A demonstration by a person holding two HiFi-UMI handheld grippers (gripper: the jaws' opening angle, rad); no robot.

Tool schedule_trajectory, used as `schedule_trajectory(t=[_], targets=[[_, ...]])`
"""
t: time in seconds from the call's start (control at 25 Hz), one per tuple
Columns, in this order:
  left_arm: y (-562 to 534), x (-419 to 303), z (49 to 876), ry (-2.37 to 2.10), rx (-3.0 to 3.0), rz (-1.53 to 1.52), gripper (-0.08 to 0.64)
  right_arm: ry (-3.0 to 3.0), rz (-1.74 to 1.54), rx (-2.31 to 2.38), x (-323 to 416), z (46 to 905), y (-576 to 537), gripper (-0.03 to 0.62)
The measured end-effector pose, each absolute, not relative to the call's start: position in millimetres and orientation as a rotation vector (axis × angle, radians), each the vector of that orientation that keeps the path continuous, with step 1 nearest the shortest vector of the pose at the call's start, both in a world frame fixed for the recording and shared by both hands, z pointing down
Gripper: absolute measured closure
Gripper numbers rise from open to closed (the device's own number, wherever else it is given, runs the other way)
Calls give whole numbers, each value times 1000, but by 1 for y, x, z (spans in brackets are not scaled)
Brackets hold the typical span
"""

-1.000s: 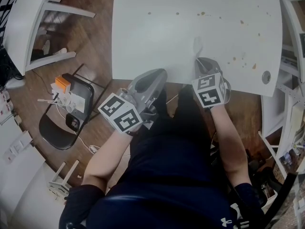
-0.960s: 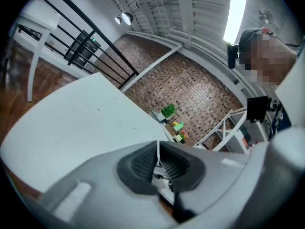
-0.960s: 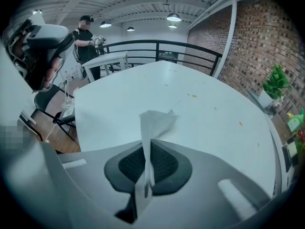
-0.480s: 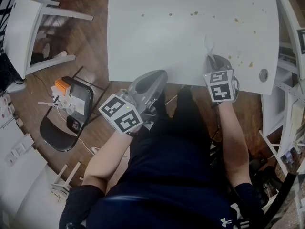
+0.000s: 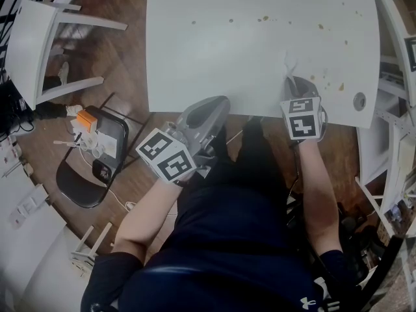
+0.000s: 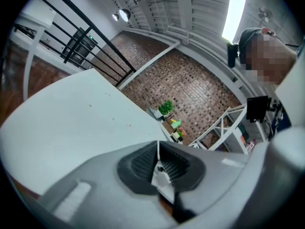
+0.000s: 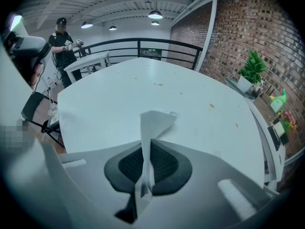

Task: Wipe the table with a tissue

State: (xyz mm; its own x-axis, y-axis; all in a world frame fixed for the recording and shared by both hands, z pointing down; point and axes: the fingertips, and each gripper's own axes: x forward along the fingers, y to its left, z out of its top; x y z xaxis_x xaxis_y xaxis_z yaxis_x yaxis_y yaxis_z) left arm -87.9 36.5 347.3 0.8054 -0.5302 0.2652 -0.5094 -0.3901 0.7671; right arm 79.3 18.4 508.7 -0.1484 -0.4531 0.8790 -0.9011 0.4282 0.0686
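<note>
Crumbs on table beyond tissue in right tongs; black chair alongside

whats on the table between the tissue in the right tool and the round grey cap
Only a few small brown spots on the white table, between the tissue and the round grey cap, seen in the head view.

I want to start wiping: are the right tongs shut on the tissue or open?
Shut on the tissue. The right gripper view shows the right tongs pinching it, its free end sticking out over the table.
</note>
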Motion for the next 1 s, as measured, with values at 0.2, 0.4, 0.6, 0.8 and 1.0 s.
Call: schedule_trajectory(t=[0.2,0.4,0.6,0.8,1.0], targets=[[37,-96,348,-779,2049,-35,549,-1798,605,1138,59,507,13,581],[37,-110,348,-797,2039,-41,549,-1847,621,1090,25,508,12,581],[36,-122,347,-805,2038,-41,550,-1893,577,1005,-14,504,13,581],[34,-124,348,-805,2045,-23,551,-1922,554,946,-34,504,17,581],[33,-109,345,-788,2057,-16,551,-1899,580,988,-8,504,14,581]])
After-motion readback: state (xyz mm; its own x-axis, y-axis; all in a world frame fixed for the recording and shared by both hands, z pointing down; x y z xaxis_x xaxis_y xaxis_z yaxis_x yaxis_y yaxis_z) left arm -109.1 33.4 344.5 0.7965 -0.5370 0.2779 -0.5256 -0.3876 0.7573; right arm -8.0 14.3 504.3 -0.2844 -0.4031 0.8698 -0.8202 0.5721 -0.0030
